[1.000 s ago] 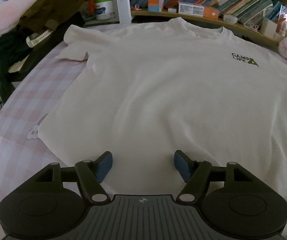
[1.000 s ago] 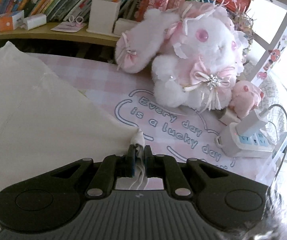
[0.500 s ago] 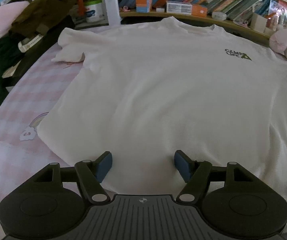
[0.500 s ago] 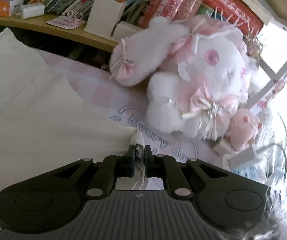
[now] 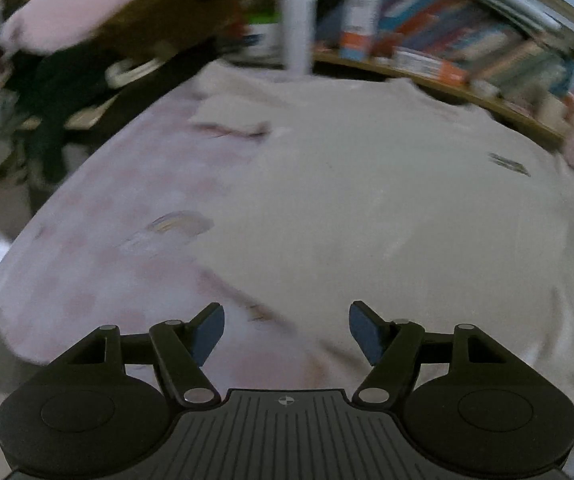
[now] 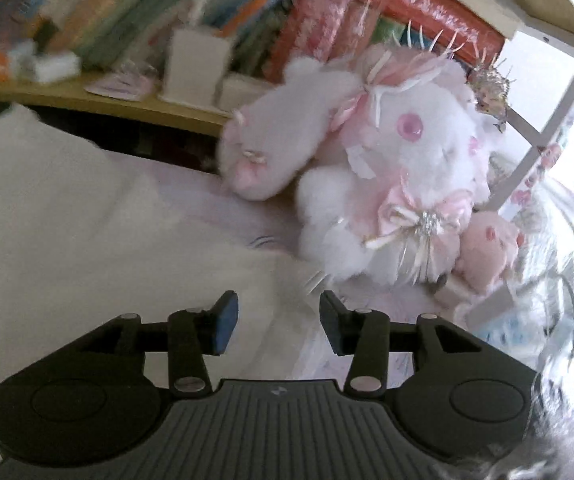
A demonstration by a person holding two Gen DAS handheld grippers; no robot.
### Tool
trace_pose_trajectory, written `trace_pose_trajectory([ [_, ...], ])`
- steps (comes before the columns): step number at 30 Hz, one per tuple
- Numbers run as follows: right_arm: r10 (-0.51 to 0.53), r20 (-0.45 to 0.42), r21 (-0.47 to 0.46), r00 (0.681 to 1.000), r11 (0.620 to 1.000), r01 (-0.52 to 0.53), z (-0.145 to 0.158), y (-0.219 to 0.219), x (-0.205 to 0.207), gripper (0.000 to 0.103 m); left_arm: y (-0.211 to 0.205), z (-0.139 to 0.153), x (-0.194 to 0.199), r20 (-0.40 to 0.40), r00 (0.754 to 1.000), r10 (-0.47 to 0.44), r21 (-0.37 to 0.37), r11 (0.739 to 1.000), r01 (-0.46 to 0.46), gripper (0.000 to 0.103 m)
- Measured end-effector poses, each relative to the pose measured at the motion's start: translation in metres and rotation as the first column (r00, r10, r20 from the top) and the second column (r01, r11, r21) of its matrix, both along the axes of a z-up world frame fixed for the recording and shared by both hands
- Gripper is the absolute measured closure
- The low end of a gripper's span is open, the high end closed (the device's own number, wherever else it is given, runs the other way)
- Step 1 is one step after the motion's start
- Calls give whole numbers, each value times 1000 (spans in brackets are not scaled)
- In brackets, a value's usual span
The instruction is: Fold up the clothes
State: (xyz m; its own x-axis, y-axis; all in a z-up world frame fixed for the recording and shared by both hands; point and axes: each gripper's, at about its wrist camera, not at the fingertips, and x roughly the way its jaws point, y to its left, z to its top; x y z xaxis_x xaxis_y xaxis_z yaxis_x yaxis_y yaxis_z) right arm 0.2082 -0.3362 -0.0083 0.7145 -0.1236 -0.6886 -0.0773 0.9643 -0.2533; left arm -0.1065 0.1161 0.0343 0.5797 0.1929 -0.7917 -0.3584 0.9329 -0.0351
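A white T-shirt (image 5: pixel 387 216) lies spread flat on a pink checked cloth (image 5: pixel 99 256), its small dark chest logo (image 5: pixel 509 164) at the far right. My left gripper (image 5: pixel 287 332) is open, hovering over the shirt's lower left hem corner with nothing between its fingers. In the right wrist view the same T-shirt (image 6: pixel 99 240) fills the left side. There my right gripper (image 6: pixel 279 320) is open just above the shirt's edge, holding nothing. Both views are motion-blurred.
A white and pink plush rabbit (image 6: pixel 391 184) and a small pink plush (image 6: pixel 491 248) sit close ahead of the right gripper. Bookshelves (image 5: pixel 467 56) run along the far edge. A pink cushion (image 5: pixel 67 20) and dark clothing (image 5: pixel 67 92) lie at the far left.
My right gripper has opened and let go of the shirt's edge. The left gripper, still open, has swung left toward the shirt's lower left corner.
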Motion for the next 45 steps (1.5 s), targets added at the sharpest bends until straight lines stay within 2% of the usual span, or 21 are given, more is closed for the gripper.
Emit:
trace_pose_trajectory([
  [3,49,20,83,999,995,-50,13,-1,-54,54,22,-4,-3,13,999,48,-30,998,-47,33],
  [6,89,1,158,996,984,-88,19,7,-114,52,42,-10,-1,32,998,51,-96,994,-48,36],
  [9,94,-42,191,995,978,-84,19,20,-178,52,56,-14,4,59,998,12,-147,989,-3,40],
  [12,87,-79,182,993,981,-71,19,36,-232,51,65,-20,10,77,996,-35,-209,977,51,42],
  [14,75,-103,180,992,982,-56,18,45,-265,51,70,-28,17,72,996,-53,-270,960,71,53],
  [15,68,-115,185,991,982,-46,18,49,-280,50,70,-30,19,81,996,-49,-294,953,71,54],
  [18,12,-156,244,988,969,26,18,48,-317,49,75,-36,20,100,995,-7,-380,924,45,78],
  [19,-16,-168,274,986,960,62,18,47,-328,49,78,-39,21,95,995,7,-414,909,33,95],
  [20,-37,-177,292,983,952,89,17,46,-336,48,80,-40,21,96,995,22,-449,893,23,99],
  [22,-78,-197,325,977,935,140,15,43,-352,48,77,-31,25,140,990,19,-469,882,50,101],
  [25,-113,-217,339,970,923,183,13,40,-366,48,70,-13,36,215,977,-7,-489,865,114,101],
  [28,-121,-231,369,965,907,202,11,37,-367,48,46,7,69,278,957,-85,-481,850,215,102],
  [31,-109,-239,363,965,912,193,9,37,-362,48,15,14,105,313,937,-153,-456,842,290,102],
  [34,-85,-245,344,966,924,169,8,37,-356,48,-20,10,141,290,932,-218,-429,841,330,101],
  [38,-34,-257,338,966,933,123,5,35,-352,48,-53,-7,172,174,952,-251,-349,889,298,97],
  [40,-5,-267,342,964,934,100,4,34,-351,48,-57,-8,170,162,945,-283,-350,879,323,97],
  [45,53,-289,368,956,928,60,-2,30,-346,46,-62,-10,160,153,917,-368,-366,841,399,84],
])
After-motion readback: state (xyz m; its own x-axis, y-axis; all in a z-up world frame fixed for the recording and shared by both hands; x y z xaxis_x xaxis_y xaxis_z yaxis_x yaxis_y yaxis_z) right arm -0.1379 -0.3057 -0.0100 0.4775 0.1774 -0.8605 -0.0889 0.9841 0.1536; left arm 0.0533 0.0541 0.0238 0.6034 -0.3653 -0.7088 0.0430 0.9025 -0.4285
